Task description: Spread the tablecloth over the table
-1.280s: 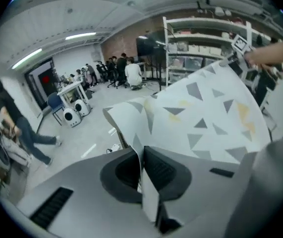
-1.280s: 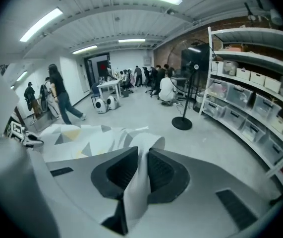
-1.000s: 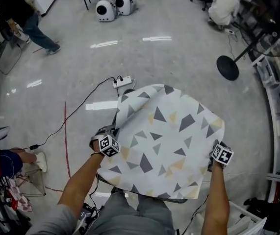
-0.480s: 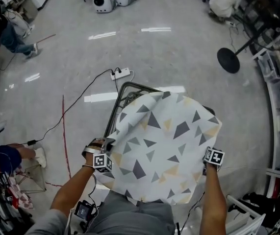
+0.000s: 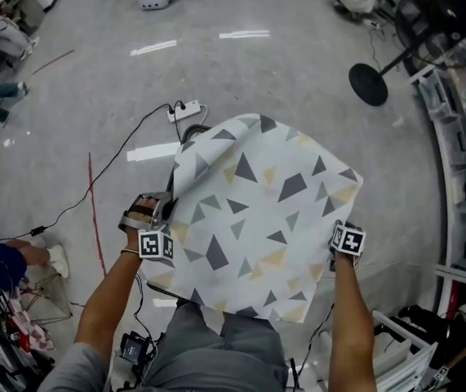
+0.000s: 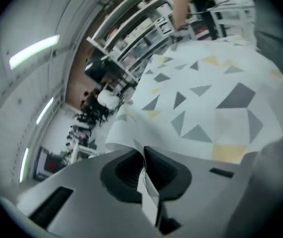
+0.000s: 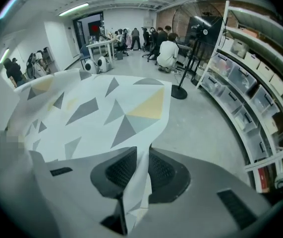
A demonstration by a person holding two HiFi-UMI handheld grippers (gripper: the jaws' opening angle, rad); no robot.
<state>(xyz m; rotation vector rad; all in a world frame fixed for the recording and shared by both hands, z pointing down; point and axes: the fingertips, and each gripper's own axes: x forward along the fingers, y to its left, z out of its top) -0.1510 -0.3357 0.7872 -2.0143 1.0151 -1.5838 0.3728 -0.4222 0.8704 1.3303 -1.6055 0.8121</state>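
Observation:
The tablecloth, white with grey and yellow triangles, hangs billowed in the air between my two grippers. My left gripper is shut on its near left edge, and my right gripper is shut on its near right corner. In the left gripper view the cloth runs from the pinched jaws of the left gripper out to the right. In the right gripper view the cloth spreads ahead and leftward of the right gripper. The table is almost wholly hidden under the cloth; only a dark bit of its frame shows.
A white power strip with a black cable lies on the floor just beyond the cloth. A round black stand base sits at the far right, beside shelving. A red line marks the floor at left. People stand and crouch further off.
The cloth has swung out over the table frame, which showed half a second ago. My left gripper has risen and rolled; my right gripper has sunk a little. Both grips are unchanged.

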